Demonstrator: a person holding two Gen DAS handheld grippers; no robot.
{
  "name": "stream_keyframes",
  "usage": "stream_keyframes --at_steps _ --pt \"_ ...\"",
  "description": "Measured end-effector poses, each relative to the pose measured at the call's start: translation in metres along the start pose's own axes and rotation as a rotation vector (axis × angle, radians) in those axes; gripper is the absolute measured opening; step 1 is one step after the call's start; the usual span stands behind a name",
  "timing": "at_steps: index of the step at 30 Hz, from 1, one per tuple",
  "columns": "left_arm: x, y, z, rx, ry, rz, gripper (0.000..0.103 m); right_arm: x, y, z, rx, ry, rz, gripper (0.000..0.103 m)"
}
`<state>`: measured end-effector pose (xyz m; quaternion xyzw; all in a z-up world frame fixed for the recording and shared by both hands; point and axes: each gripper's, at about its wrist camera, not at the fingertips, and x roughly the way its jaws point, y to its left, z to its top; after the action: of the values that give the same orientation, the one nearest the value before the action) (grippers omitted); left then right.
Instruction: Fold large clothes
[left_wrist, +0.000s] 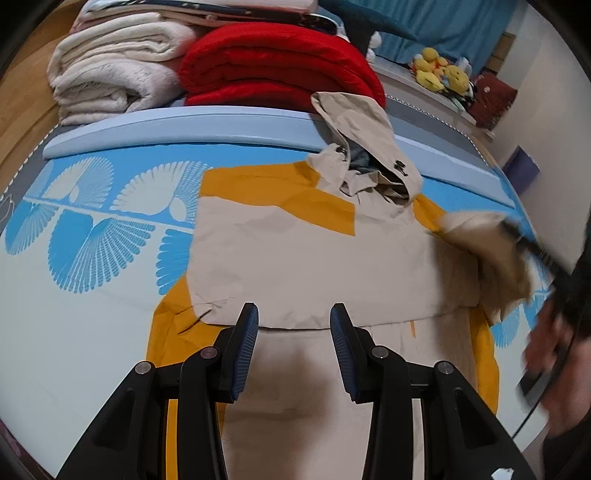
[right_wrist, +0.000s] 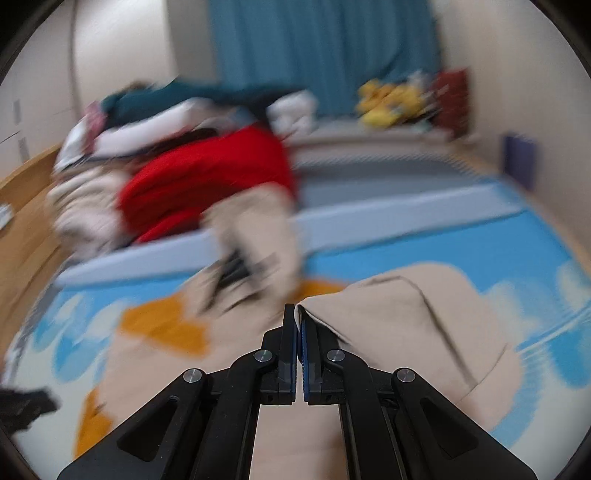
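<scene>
A beige and mustard jacket (left_wrist: 295, 258) lay flat on the blue patterned mat (left_wrist: 92, 240), hood (left_wrist: 362, 147) reaching the mat's raised far edge (left_wrist: 184, 125). The left gripper (left_wrist: 294, 314) hovered over its lower hem, fingers spread, holding nothing. The right gripper (right_wrist: 298, 314) was pinched on a beige sleeve (right_wrist: 406, 332), lifted. Bare mat lay left; folded blankets (left_wrist: 221, 66) crowded behind the edge.

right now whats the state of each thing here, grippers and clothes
left gripper: open, above the jacket
right gripper: shut on the sleeve
jacket: spread flat on the mat, left sleeve folded in
sleeve: lifted, mid-fold
hood: unfolded, up on the mat's edge
red blanket: folded
white blanket: folded
</scene>
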<state>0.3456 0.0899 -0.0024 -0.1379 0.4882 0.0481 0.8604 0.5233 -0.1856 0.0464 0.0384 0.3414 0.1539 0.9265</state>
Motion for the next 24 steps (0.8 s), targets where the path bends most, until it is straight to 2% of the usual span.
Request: stream_keyframes --at_steps 3,6,8,11,15,17,19,21,24 --pt "0.002 0.004 0.003 -0.002 0.015 -0.013 0.038 0.023 0.043 -0.030 -0.022 0.146 0.116 0.006" --pt "0.002 0.010 0.005 -0.014 0.021 -0.017 0.038 0.036 0.056 -0.054 -0.031 0.277 0.154 0.009" --pt "0.001 0.014 0.007 -0.020 0.018 -0.020 0.038 0.028 0.043 -0.060 -0.004 0.289 0.155 0.010" --pt "0.002 0.017 0.009 -0.034 0.017 -0.019 0.039 -0.003 0.015 -0.060 0.075 0.256 0.137 0.018" --pt "0.010 0.012 0.007 -0.034 0.027 -0.012 0.039 -0.059 -0.047 -0.059 0.236 0.152 0.073 0.037" --pt "0.017 0.005 0.004 -0.024 0.039 -0.014 0.039 -0.071 -0.076 -0.070 0.339 0.126 0.049 0.041" --pt "0.024 -0.003 0.000 -0.013 0.055 -0.021 0.039 -0.064 -0.095 -0.079 0.417 0.163 0.043 0.043" --pt "0.029 -0.011 -0.003 0.005 0.068 -0.023 0.039 -0.036 -0.107 -0.094 0.491 0.244 0.071 0.043" --pt "0.033 -0.020 -0.006 0.036 0.076 -0.024 0.039 0.008 -0.114 -0.112 0.487 0.347 0.057 0.044"
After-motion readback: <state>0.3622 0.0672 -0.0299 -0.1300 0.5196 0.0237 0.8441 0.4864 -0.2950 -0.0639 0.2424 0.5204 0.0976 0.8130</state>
